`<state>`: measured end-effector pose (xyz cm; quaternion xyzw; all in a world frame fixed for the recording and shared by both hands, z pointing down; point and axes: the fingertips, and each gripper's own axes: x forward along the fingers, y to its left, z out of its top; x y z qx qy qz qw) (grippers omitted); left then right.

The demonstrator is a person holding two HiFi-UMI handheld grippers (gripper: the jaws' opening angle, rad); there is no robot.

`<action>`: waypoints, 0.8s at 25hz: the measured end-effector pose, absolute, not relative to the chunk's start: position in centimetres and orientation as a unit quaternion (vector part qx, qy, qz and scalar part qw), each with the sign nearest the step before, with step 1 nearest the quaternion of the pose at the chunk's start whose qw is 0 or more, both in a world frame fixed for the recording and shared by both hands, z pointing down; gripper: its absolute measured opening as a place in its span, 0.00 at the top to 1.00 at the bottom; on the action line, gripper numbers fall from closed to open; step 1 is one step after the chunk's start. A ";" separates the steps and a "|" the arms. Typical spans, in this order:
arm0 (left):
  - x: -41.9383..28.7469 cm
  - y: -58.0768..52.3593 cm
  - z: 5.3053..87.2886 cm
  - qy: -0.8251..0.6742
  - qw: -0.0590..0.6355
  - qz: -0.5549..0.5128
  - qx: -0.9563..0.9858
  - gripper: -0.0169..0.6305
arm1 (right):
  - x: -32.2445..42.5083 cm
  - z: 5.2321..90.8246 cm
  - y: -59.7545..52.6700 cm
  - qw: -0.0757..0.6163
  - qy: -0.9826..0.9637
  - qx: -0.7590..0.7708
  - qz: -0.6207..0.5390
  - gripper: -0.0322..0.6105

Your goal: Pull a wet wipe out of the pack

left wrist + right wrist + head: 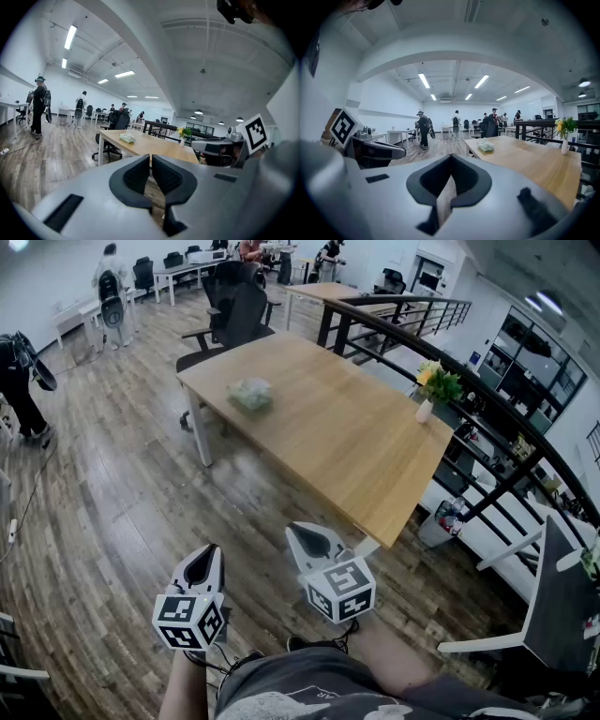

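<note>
In front of the table (356, 446), the left gripper (204, 559) and right gripper (309, 542) point a little down, both squeezed closed, holding nothing

I log a long wooden table (356, 446) lying diagonally across the centre of the head view, on white legs over a plank floor (103, 521). A black office chair (234, 306) stands at its far end, upper centre. A white vase of yellow flowers (433, 390) sits at the table's right edge, near a dark railing (487, 395). I see one person (111, 292) upper left and another (19, 381) at the left edge. A white chair (534, 615) is lower right. In the left gripper view, strip lights (71, 36) show upper left.
</note>
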<state>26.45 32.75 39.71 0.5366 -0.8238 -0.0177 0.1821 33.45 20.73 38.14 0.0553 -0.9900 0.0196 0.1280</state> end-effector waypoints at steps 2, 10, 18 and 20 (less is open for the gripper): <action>26.1 33.5 39.7 -0.821 0.197 -0.037 0.534 0.93 | 33.1 38.0 21.5 0.125 -0.990 0.051 0.033 0.91; 25.4 34.9 40.1 -0.822 0.202 -0.031 0.532 0.93 | 33.1 38.2 22.5 0.126 -0.989 0.055 0.045 0.91; 25.9 35.9 40.8 -0.818 0.206 -0.023 0.536 0.93 | 33.0 38.6 23.2 0.118 -0.988 0.071 0.063 0.91; 25.8 36.7 40.9 -0.818 0.206 -0.023 0.537 0.93 | 32.8 38.3 23.5 0.096 -0.989 0.076 0.083 0.91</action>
